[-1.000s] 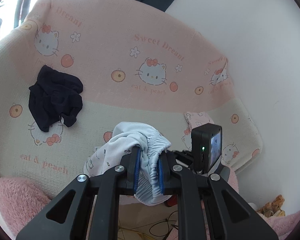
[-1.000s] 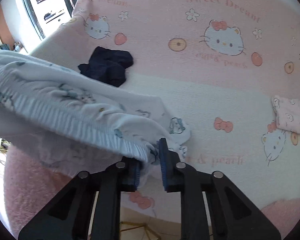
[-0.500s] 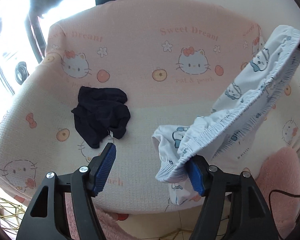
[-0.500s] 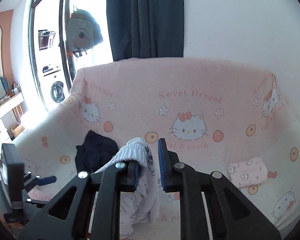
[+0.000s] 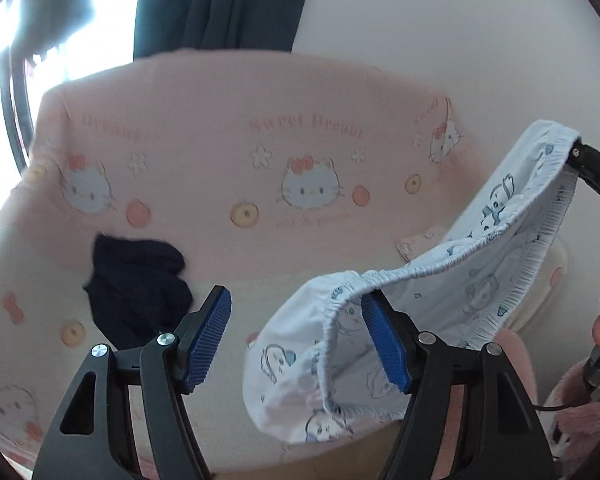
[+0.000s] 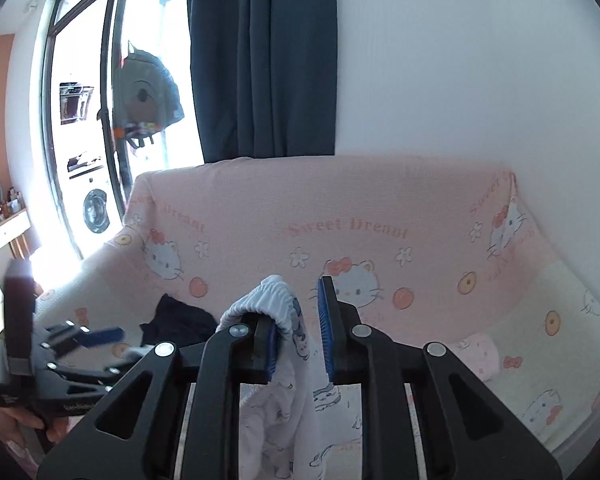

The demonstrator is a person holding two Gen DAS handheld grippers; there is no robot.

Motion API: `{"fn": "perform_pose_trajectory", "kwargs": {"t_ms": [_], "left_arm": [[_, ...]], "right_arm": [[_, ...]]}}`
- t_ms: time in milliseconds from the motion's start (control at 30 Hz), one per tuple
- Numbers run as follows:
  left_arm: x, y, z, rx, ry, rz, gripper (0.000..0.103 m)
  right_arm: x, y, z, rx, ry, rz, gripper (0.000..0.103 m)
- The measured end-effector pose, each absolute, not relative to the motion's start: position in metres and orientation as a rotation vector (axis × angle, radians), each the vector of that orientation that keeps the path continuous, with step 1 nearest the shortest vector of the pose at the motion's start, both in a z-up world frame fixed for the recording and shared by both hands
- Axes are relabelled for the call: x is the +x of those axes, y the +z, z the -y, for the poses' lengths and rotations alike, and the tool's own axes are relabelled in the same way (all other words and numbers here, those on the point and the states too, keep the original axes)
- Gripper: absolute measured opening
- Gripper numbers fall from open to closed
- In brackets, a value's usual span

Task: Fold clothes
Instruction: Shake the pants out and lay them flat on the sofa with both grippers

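Shorts [image 5: 476, 280], white with blue print, hang by the waistband over the left pad of the right gripper [image 6: 298, 334], jaws slightly apart. Left gripper [image 5: 296, 328] wide apart, waistband draped on its right pad. Beyond, dark garment [image 5: 136, 280] on pink sofa [image 5: 220, 112].

Support: sofa [image 6: 380, 200] under pink and cream cat-print cover, "Sweet Dream" lettering | On seat, 9 o'clock: dark navy garment [image 5: 136, 280], crumpled | On seat, 3 o'clock: small pink folded garment [image 6: 478, 354], well apart from the navy one
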State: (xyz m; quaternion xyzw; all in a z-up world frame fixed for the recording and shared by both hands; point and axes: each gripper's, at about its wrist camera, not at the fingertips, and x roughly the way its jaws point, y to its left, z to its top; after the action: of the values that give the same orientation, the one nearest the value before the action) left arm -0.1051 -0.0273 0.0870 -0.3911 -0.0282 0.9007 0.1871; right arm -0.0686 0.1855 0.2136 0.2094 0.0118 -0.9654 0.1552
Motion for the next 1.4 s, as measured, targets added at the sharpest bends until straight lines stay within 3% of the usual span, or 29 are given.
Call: {"fn": "perform_pose_trajectory", "kwargs": {"t_ms": [300, 433, 533, 567, 600, 633, 667, 833, 1033, 1167, 1267, 1400], "left_arm": [[-0.083, -0.005, 0.017, -1.421, 2.245, 0.540, 0.070], [-0.061, -0.037, 0.007, -1.551, 2.227, 0.834, 0.070], [-0.055, -0.058, -0.010, -1.570, 2.183, 0.886, 0.070], [-0.055, -0.063, -0.013, -1.584, 2.212, 0.881, 0.070], [-0.056, -0.067, -0.014, -1.602, 2.237, 0.867, 0.054], [-0.058, -0.071, -0.013, -1.627, 2.254, 0.834, 0.020], [-0.060, -0.072, -0.010, -1.640, 2.274, 0.801, 0.018], [-0.104, -0.017, 0.017, -1.519, 2.488, 0.529, 0.017], [-0.148, 0.167, 0.046, -0.906, 2.794, 0.279, 0.016], [-0.131, 0.233, 0.055, -0.621, 2.849, 0.121, 0.016], [-0.119, 0.218, 0.058, -0.632, 2.868, 0.050, 0.016], [-0.114, 0.113, 0.065, -1.024, 2.736, 0.162, 0.016]], "right_arm": [[-0.075, 0.189, -0.174, 0.723, -2.714, -0.009, 0.016], [-0.074, 0.179, -0.168, 0.749, -2.708, -0.002, 0.018], [-0.076, 0.174, -0.164, 0.772, -2.684, 0.031, 0.018], [-0.075, 0.173, -0.164, 0.776, -2.679, 0.040, 0.018], [-0.074, 0.171, -0.164, 0.779, -2.673, 0.048, 0.018], [-0.073, 0.171, -0.167, 0.776, -2.673, 0.047, 0.018], [-0.071, 0.171, -0.170, 0.772, -2.673, 0.046, 0.018], [-0.090, 0.165, -0.212, 0.910, -2.778, 0.102, 0.020], [-0.108, 0.218, -0.237, 0.745, -2.828, 0.193, 0.021], [-0.109, 0.252, -0.237, 0.569, -2.868, 0.157, 0.035], [-0.104, 0.239, -0.233, 0.583, -2.840, 0.134, 0.036], [-0.102, 0.179, -0.227, 0.764, -2.768, 0.101, 0.036]]}}
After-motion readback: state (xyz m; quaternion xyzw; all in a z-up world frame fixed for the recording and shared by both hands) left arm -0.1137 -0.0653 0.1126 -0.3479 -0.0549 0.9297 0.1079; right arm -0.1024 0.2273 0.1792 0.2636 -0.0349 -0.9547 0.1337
